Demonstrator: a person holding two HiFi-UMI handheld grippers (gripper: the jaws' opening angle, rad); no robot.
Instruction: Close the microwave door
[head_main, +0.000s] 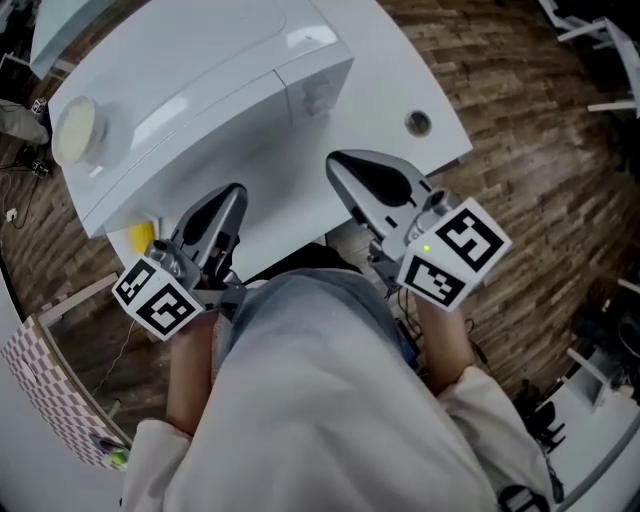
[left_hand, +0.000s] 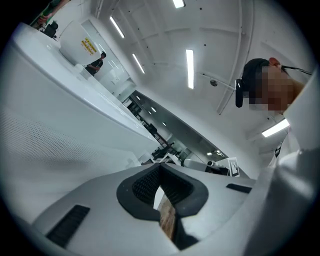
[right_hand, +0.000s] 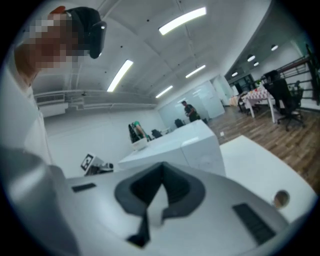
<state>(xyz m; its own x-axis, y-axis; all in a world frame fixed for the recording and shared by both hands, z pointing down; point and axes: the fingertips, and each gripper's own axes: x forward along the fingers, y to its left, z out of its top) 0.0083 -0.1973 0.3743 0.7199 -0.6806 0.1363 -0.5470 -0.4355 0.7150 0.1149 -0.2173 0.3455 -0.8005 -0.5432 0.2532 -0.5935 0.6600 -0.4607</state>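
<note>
White table (head_main: 405, 60) carries the microwave (head_main: 200, 95) (door edge indistinct).

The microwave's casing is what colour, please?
The microwave is white, shown best in the head view.

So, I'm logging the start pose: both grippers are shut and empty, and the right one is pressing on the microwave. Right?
Not quite. The right gripper is not touching the microwave. The right gripper view shows it apart from it, with bare table beyond the gripper. The rest holds: it and the left gripper are both shut and empty.
</note>
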